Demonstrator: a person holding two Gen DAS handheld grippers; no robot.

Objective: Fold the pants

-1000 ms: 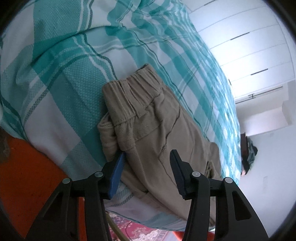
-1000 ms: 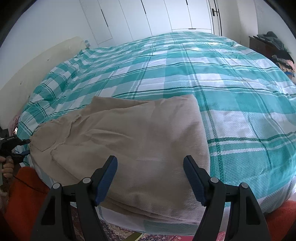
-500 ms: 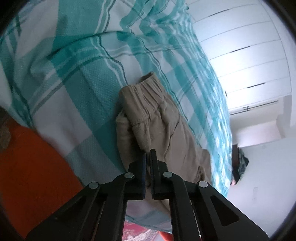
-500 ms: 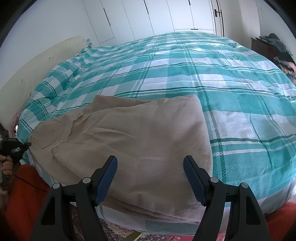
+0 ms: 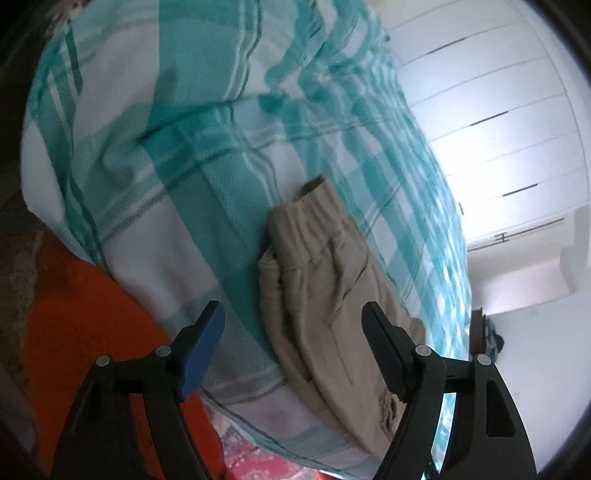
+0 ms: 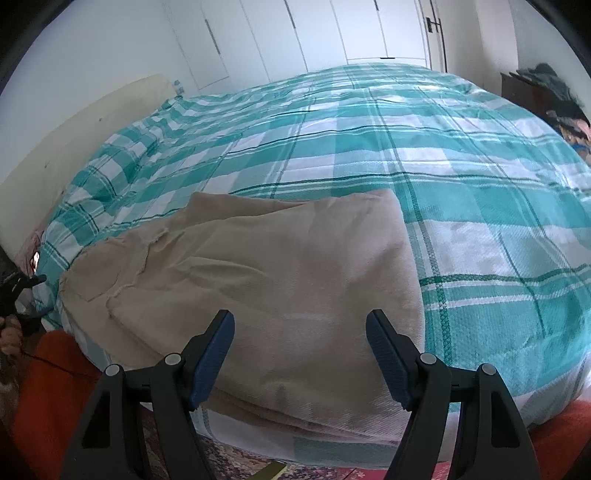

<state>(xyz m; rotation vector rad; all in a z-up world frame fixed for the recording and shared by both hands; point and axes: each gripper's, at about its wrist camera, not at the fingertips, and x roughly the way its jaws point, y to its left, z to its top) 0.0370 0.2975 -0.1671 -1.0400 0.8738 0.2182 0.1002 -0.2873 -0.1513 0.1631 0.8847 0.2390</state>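
Beige pants (image 6: 258,288) lie folded flat near the front edge of a bed with a teal and white checked cover (image 6: 461,177). In the left wrist view the pants (image 5: 325,295) show their elastic waistband end, lying along the bed's edge. My left gripper (image 5: 295,354) is open and empty, held back from the waistband end. My right gripper (image 6: 299,354) is open and empty, just short of the folded leg end. The left gripper (image 6: 18,288) also shows at the far left in the right wrist view.
Orange fabric (image 5: 92,332) lies below the bed edge, with a patterned rug (image 6: 240,461) on the floor. White wardrobe doors (image 6: 332,33) stand behind the bed. A dark stand with clothes (image 6: 546,96) is at the right.
My left gripper closed at the waistband half a second ago, then opened and drew back from the pants. The right gripper stayed open and almost still.
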